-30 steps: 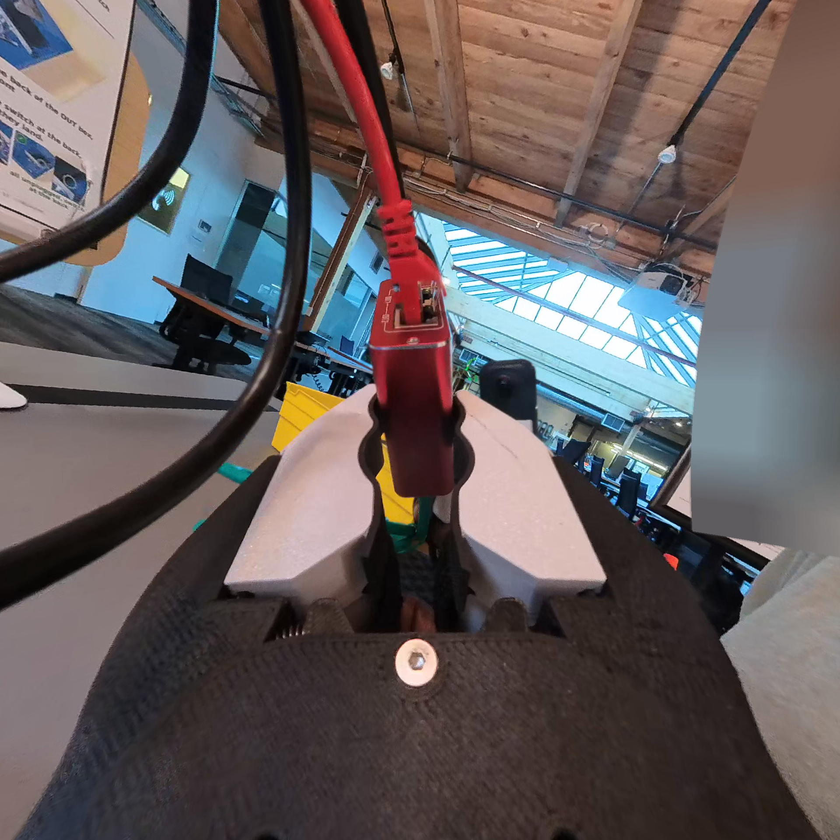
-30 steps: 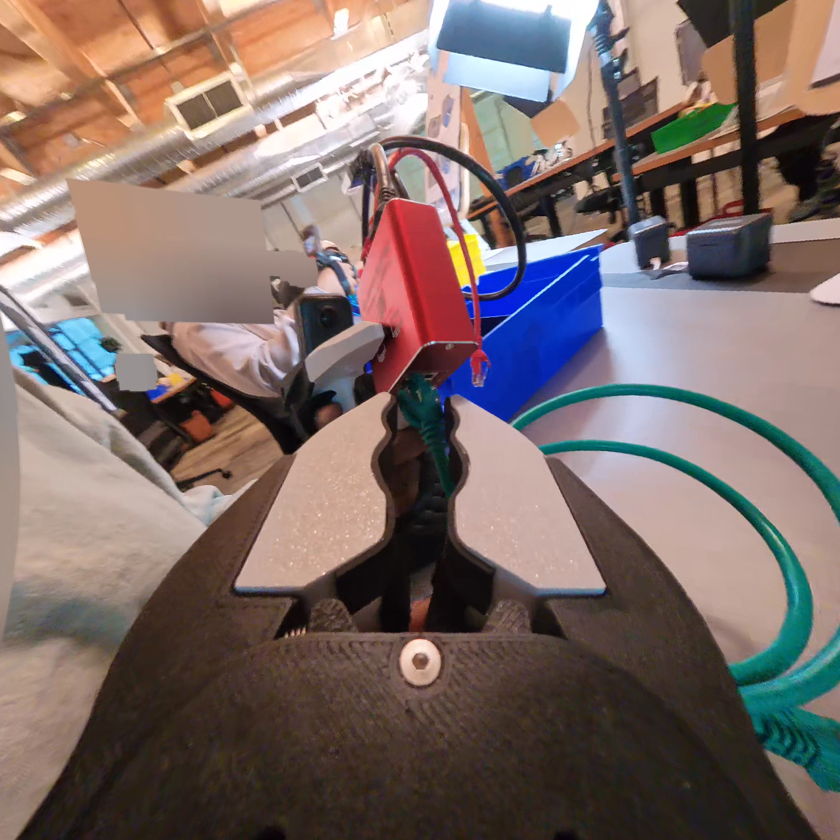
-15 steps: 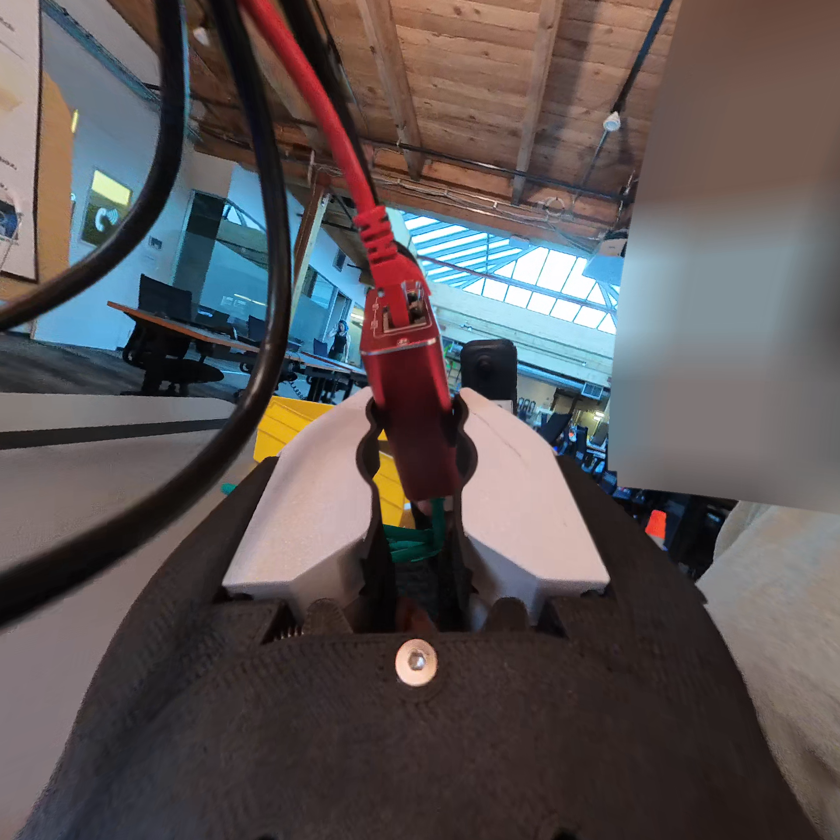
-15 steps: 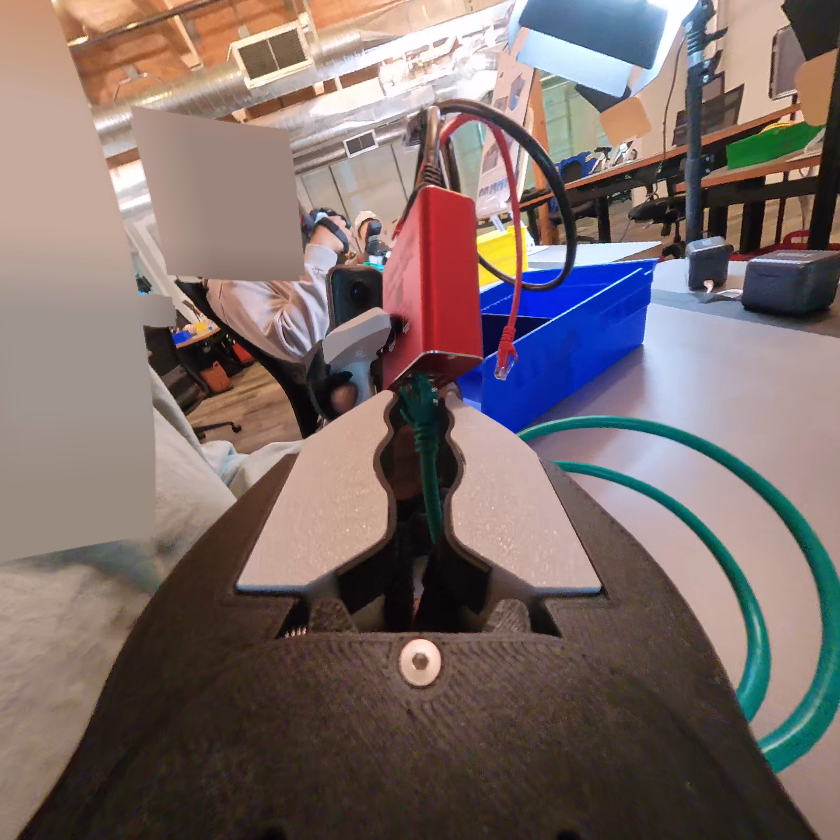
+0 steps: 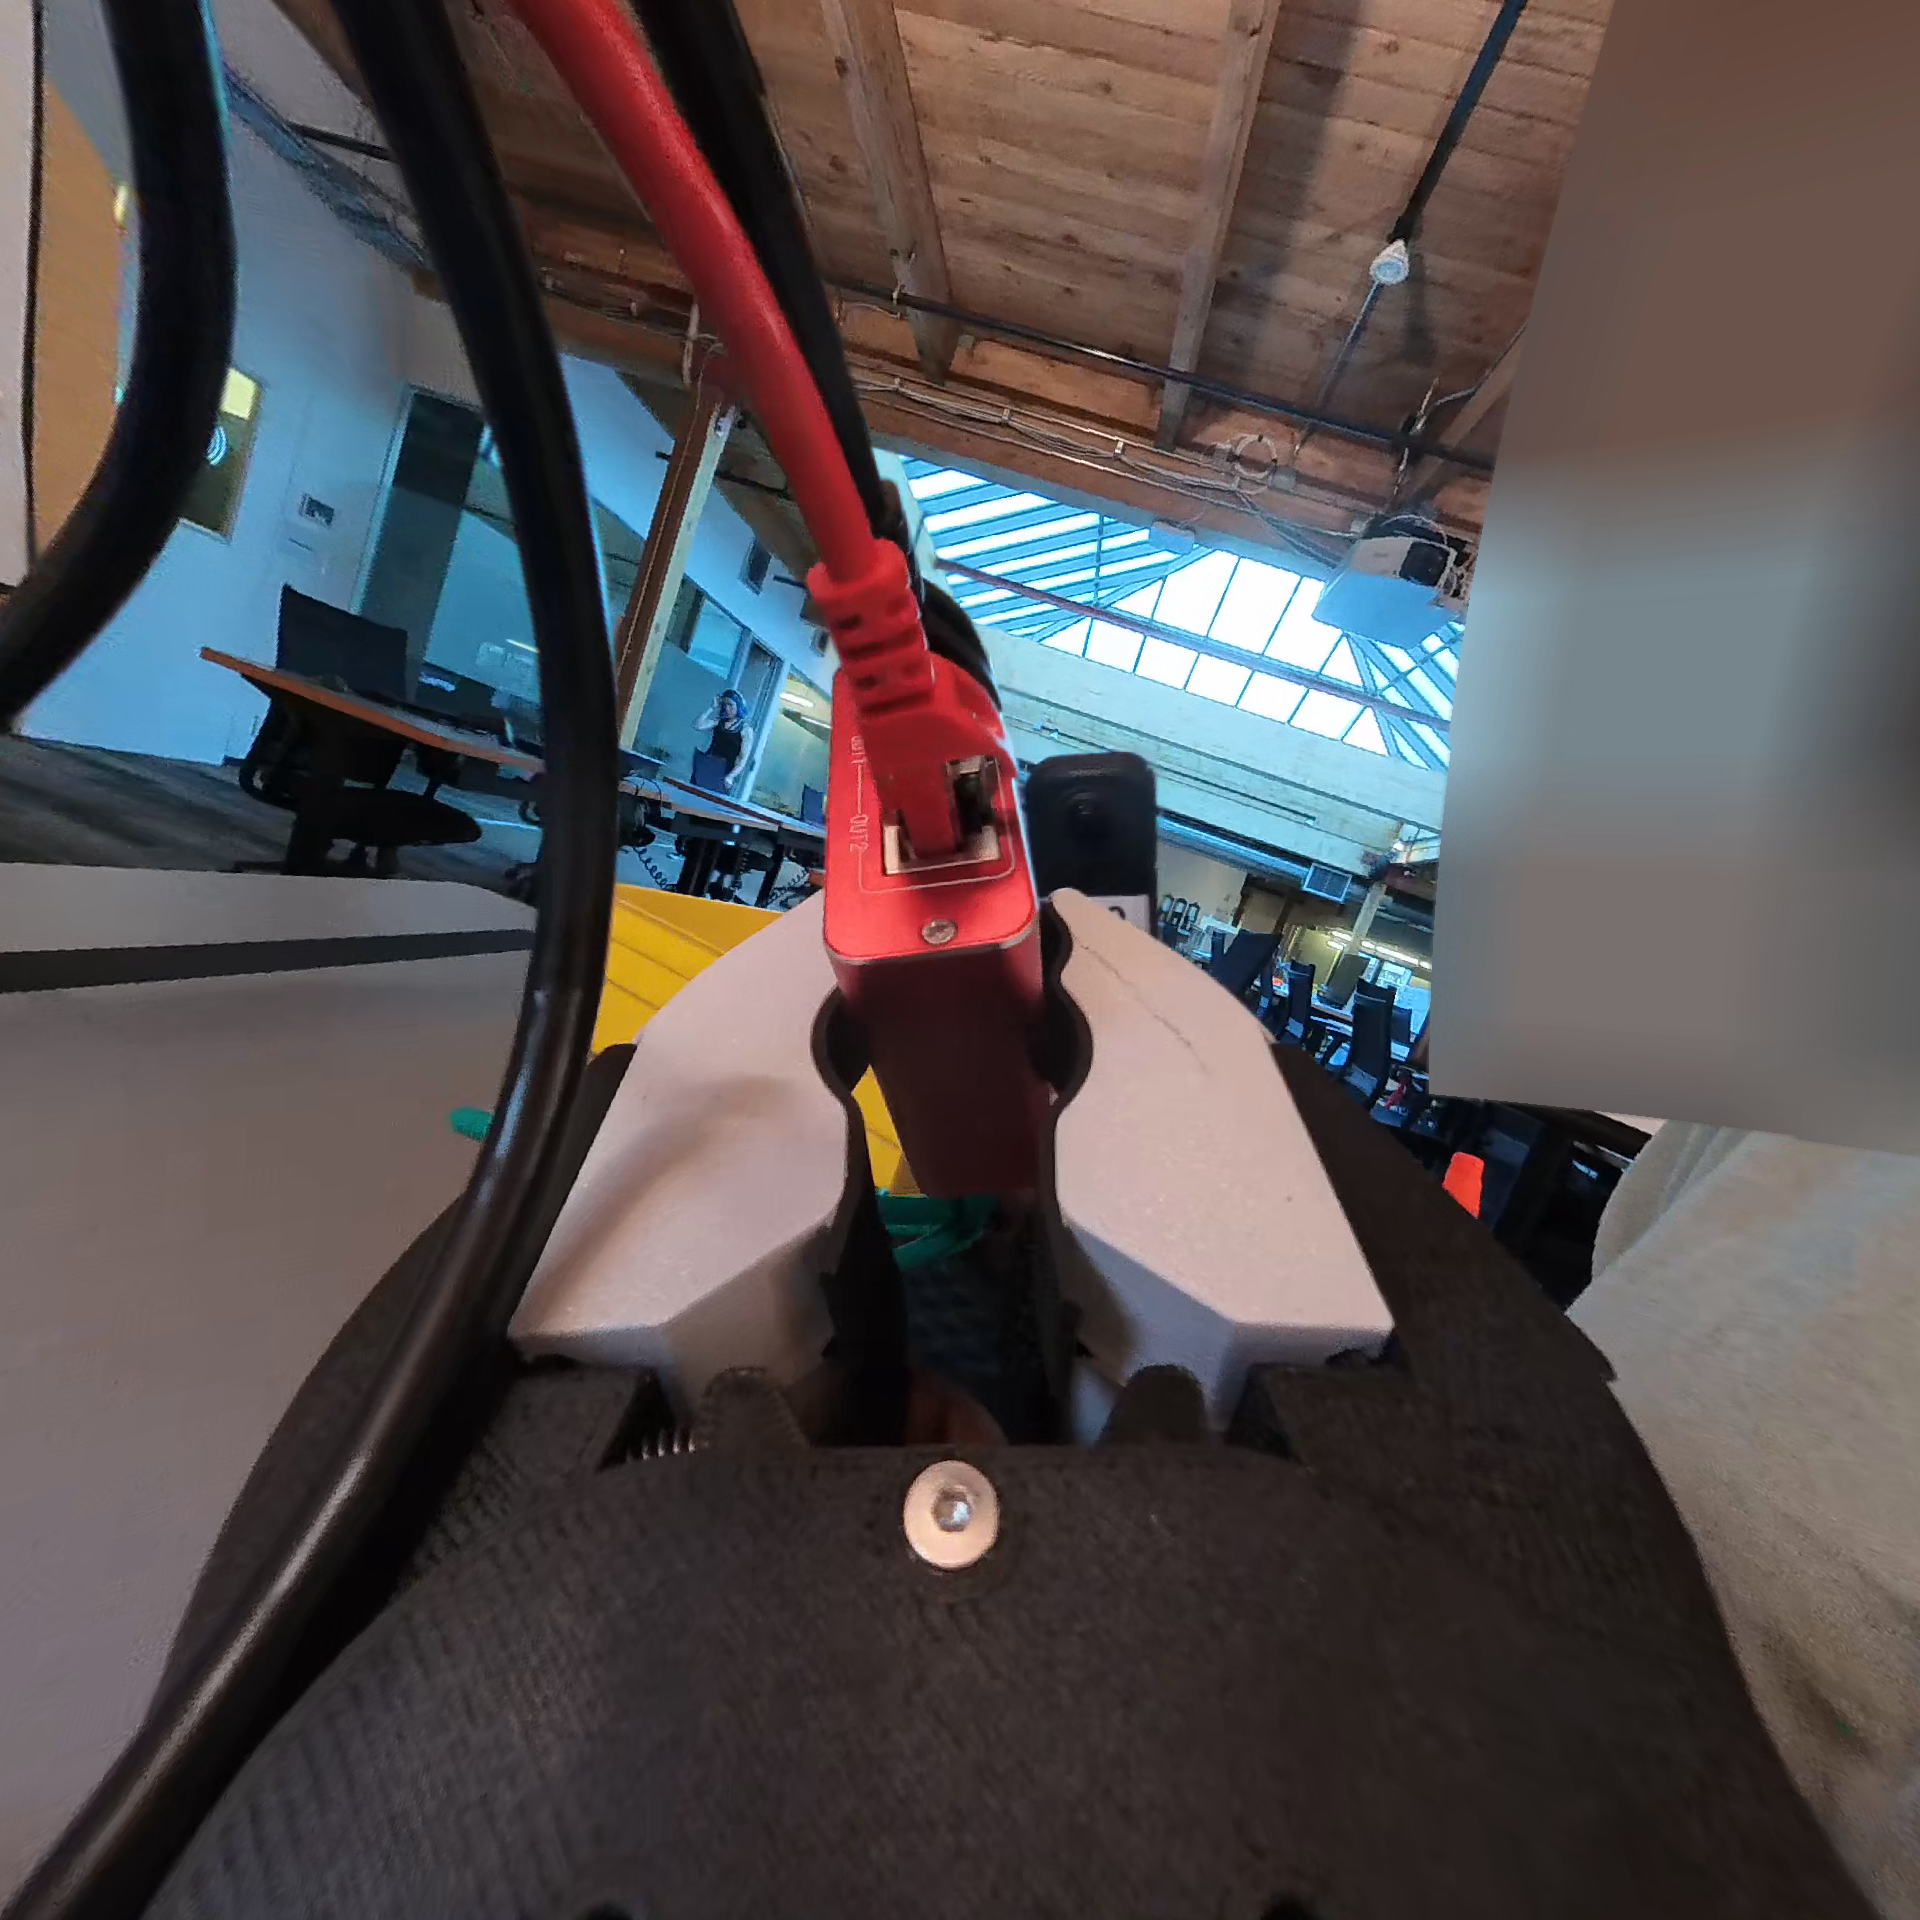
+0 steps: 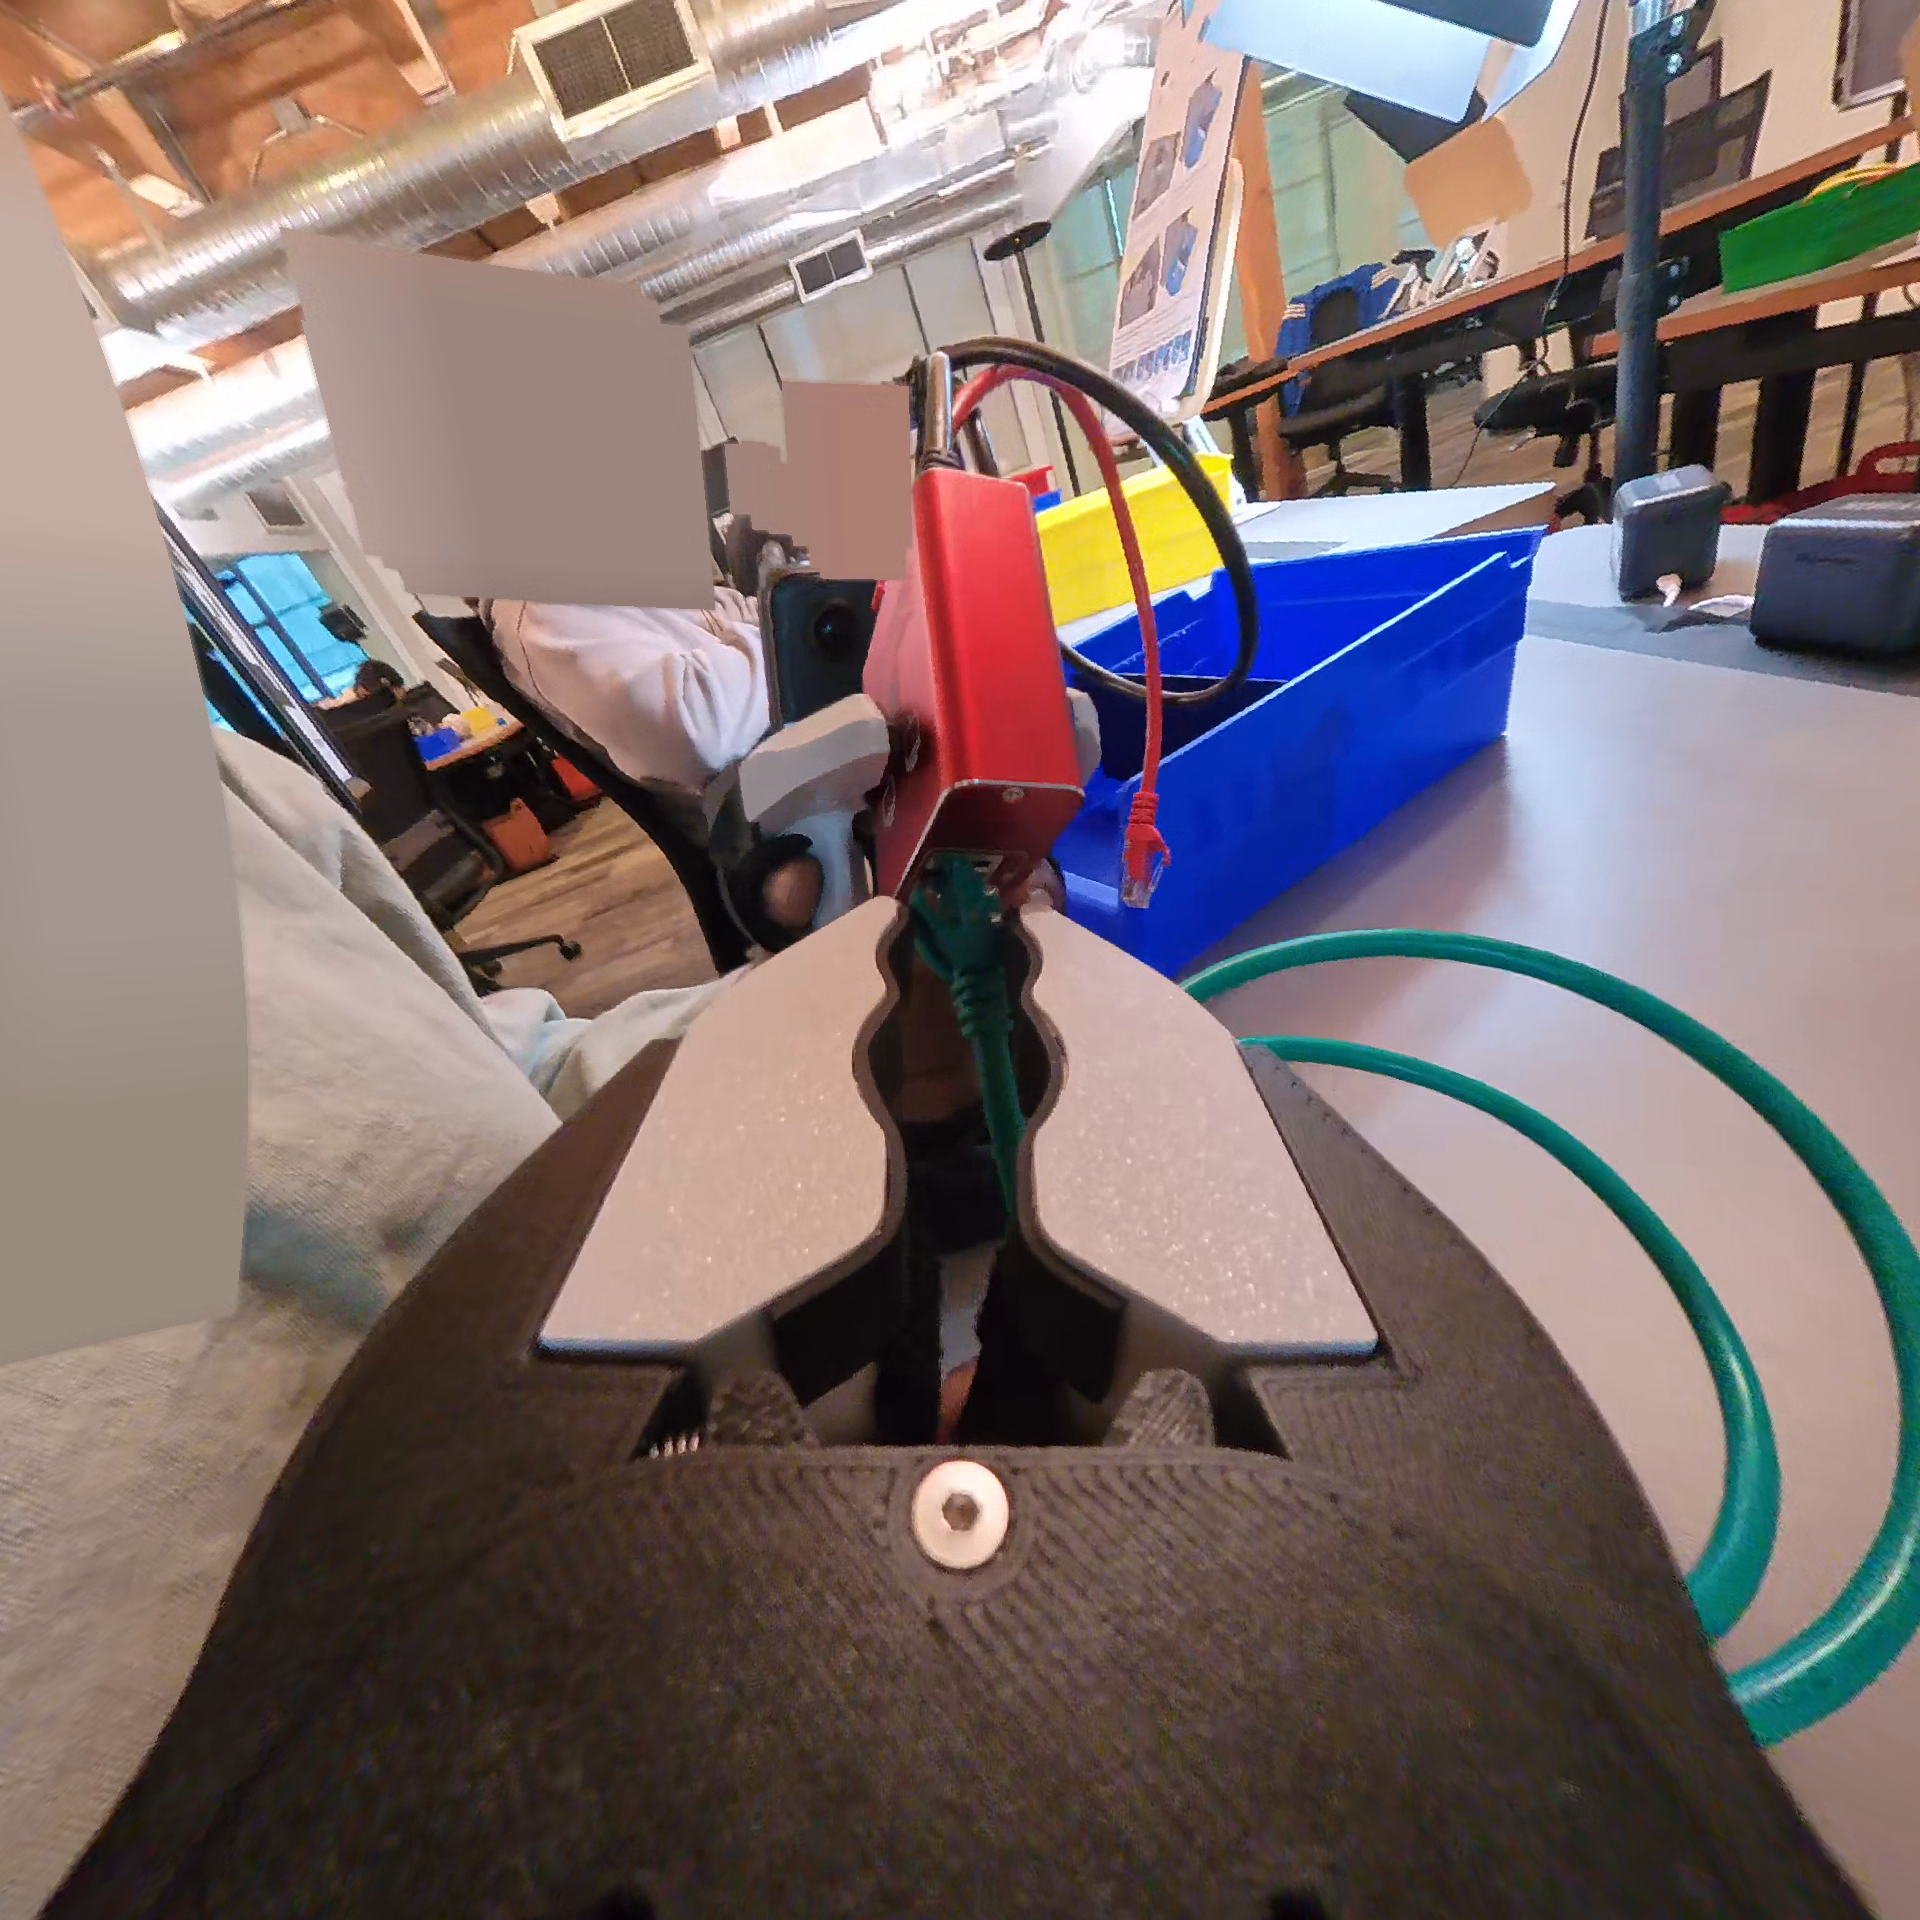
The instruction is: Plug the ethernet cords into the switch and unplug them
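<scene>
Right now the left gripper [image 5: 940, 1049] is pinching the red switch [image 5: 935, 997] between its two fingers and holding it up in the air, above the grey table [image 6: 1662, 831]. The right gripper [image 6: 961, 977] is squeezing the green cord [image 6: 977, 997] just behind its plug, and that plug is sitting at a port on the bottom end of the switch. It is looking pushed in, but I cannot tell if it is clicking all the way.

At the top end, the red cord [image 5: 727, 312] is sitting in its port. Its other end is hanging loose beside the switch, with the little clear plug dangling over the blue bin [image 6: 1351, 665]. A black cord [image 5: 540, 727] is also going into the top end and looping around.

So I am guessing the plugging part is partly done. The loose red end is waiting, and all the pulling out is yet to come.

Around them, a yellow bin [image 6: 1132, 540] is sitting behind the blue one, and two small grey boxes [image 6: 1766, 561] are resting far back on the table. The green cord is curling in big loops on the table, so it may be tugging on the plug. The black cord is swinging close by the left gripper and may be getting in the way.
</scene>
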### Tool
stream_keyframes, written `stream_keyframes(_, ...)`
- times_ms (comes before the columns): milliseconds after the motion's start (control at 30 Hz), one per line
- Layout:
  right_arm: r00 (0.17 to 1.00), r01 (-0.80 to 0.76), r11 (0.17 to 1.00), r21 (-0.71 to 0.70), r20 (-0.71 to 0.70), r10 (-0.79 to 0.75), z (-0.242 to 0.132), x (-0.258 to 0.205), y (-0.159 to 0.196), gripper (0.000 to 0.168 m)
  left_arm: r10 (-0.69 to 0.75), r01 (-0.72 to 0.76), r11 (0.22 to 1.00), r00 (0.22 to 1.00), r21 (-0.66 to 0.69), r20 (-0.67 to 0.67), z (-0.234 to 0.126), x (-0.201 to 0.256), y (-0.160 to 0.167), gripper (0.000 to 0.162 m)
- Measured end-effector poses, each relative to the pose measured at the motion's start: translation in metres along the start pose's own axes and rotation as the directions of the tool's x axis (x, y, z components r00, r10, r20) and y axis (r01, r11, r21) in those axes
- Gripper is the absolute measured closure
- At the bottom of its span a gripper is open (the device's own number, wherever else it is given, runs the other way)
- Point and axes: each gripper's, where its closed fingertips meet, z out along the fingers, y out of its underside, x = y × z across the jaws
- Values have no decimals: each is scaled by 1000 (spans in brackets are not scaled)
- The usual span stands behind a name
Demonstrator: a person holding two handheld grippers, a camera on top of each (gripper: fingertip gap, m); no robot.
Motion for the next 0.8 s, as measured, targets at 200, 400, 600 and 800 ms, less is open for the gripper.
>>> stream_keyframes(200, 999, -43, 999, 24, 12, 42, 0, 1, 1, 151, 0, 0, 1000, 1000, 5, 6, -1, -1, 2, 132)
stream_keyframes(400, 998, -57, 998, 18, -17, 57, 2, 3, 2, 149, 5, -5, 1000, 1000, 9, 14, -2, -3, 3, 133)
stream_keyframes(600, 998, -31, 999, 24, -52, 33, 4, 0, -5, 143, -20, 19, 998, 1000, 56, 10, -6, -5, -4, 133)
stream_keyframes(800, 998, -13, 1000, 21, -65, 15, 4, 3, -3, 148, -32, 32, 998, 999, 53, 0, -5, -5, -3, 133)
